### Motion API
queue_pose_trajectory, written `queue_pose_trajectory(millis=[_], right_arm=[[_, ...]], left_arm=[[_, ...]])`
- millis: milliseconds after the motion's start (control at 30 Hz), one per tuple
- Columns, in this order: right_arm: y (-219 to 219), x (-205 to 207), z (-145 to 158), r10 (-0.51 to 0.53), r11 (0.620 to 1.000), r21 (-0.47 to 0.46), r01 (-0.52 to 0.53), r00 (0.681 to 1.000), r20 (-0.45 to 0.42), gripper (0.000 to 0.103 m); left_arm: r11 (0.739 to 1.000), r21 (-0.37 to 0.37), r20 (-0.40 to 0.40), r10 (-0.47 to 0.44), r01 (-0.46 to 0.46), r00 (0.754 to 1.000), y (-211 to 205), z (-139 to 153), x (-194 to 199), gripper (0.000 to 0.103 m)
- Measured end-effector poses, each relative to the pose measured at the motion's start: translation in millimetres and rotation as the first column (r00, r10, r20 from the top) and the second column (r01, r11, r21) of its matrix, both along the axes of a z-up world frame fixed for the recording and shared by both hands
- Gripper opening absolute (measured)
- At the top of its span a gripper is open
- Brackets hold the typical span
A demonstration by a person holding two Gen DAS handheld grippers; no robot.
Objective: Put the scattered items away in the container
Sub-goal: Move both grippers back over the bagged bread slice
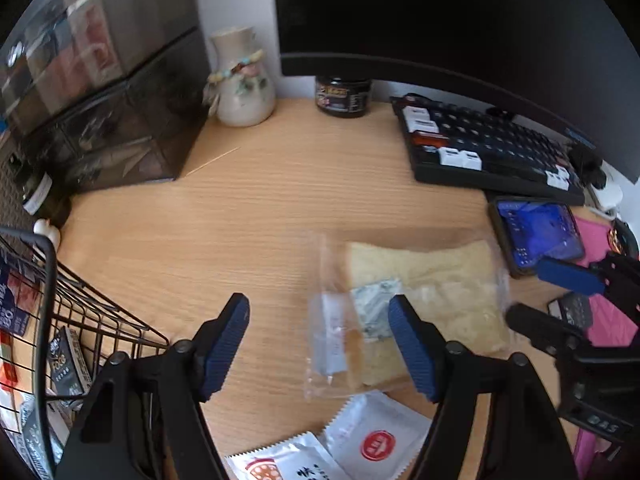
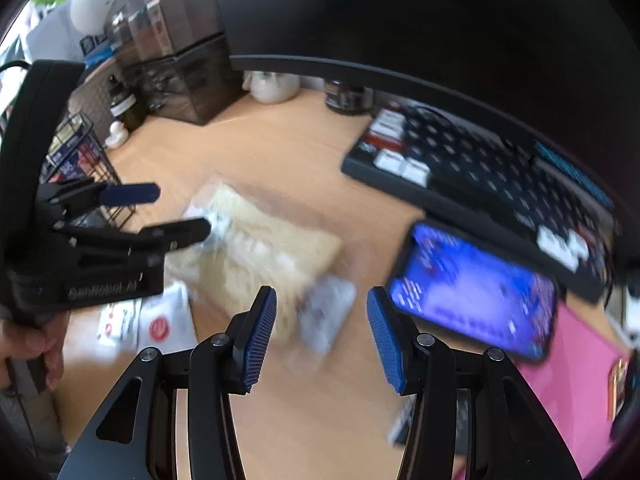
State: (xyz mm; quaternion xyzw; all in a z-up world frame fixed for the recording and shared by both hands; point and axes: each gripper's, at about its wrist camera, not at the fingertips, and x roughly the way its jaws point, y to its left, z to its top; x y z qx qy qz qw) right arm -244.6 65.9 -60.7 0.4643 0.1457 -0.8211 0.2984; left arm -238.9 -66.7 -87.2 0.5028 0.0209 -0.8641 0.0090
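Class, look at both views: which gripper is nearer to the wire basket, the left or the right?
Left. The left gripper hangs just beside the wire basket, over the desk next to the bagged bread. The right gripper is beyond the bread, by the phone.

On the tabletop (image 1: 256,216) there were one bagged bread slice (image 1: 424,300), two white sachets (image 1: 376,436), one wire basket (image 1: 104,316) and one phone (image 1: 536,236). There were also one keyboard (image 1: 480,144), one vase (image 1: 240,84) and one dark jar (image 1: 343,96). Two tools were present, the left tool (image 1: 318,344) and the right tool (image 2: 322,336).
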Motion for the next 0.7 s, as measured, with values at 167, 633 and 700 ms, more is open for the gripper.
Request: queue_pose_trajectory(millis=[167,633,700], right_arm=[[-14,1,-13,0.020,0.999,0.025,-0.020,1.000,0.022,0.048],[34,66,-7,0.006,1.000,0.029,-0.008,0.998,0.070,0.049],[36,58,7,-0.007,1.000,0.005,0.007,0.999,0.046,0.049]], left_arm=[[0.999,0.004,0.004,-0.052,0.052,0.999,6,-5,5,0.079],[0.988,0.015,0.030,-0.153,0.153,0.988,44,1,57,0.079],[0.987,0.004,0.043,-0.159,0.159,0.986,45,2,67,0.079]])
